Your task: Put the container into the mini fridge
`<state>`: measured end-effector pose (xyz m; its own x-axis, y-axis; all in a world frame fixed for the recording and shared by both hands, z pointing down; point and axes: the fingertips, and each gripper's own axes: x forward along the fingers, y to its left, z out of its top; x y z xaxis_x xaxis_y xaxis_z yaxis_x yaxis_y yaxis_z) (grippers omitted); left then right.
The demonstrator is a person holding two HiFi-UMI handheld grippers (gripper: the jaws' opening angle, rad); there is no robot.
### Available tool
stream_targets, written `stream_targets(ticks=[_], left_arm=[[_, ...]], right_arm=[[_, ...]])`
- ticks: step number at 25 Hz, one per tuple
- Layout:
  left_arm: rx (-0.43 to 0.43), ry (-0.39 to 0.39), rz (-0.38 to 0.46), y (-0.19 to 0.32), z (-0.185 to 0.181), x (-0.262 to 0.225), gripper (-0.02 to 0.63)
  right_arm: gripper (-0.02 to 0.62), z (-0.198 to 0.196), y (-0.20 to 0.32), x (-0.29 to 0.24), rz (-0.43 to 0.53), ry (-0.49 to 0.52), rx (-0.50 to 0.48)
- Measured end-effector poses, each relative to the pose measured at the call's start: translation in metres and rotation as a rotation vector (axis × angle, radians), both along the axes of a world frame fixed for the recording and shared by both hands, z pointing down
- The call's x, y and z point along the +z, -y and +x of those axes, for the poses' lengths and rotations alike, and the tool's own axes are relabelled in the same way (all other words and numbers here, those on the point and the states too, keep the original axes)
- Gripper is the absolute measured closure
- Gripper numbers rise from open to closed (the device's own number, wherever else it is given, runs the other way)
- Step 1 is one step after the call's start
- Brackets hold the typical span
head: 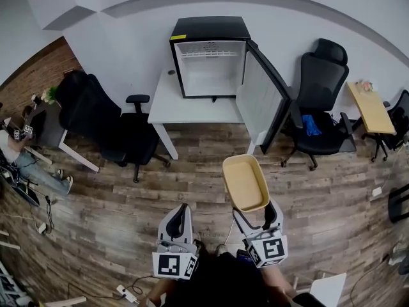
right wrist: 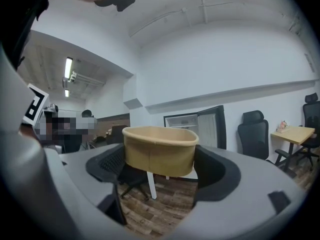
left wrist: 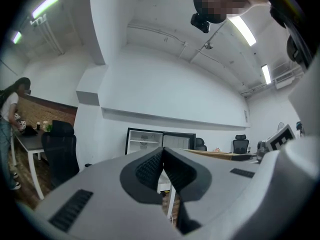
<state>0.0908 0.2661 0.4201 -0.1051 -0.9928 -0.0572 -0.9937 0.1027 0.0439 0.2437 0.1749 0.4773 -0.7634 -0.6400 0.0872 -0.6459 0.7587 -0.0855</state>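
Observation:
A tan, empty container (head: 245, 183) (right wrist: 159, 150) is held up in front of me, with my right gripper (head: 256, 215) (right wrist: 159, 165) shut on its near end. The black mini fridge (head: 211, 57) (right wrist: 196, 125) (left wrist: 159, 140) stands on a white table (head: 185, 105) by the far wall, its door (head: 263, 97) swung wide open to the right and its white inside bare. My left gripper (head: 181, 219) (left wrist: 163, 168) hangs low at the left, shut with nothing between its jaws.
Black office chairs stand left (head: 105, 125) and right (head: 321, 107) of the white table. A small wooden table (head: 370, 107) is at the far right. A person (head: 19, 152) sits at a desk far left. Wood floor (head: 192, 178) lies between me and the fridge.

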Motion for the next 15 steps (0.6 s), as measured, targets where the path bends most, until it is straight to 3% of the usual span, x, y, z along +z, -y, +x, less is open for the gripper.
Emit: stream_targets(ticks=[7,15], left_arm=[[-0.017,-0.01,-0.012,0.066,-0.048,0.01,0.597],[0.073,-0.011,0.013,0.195,-0.143,0.002,0.597]], right_arm=[[0.15,-0.049,0.065,0.009,-0.017,-0.009,-0.007],[0.15,-0.146,0.175,0.0,0.003,-0.025,0.053]])
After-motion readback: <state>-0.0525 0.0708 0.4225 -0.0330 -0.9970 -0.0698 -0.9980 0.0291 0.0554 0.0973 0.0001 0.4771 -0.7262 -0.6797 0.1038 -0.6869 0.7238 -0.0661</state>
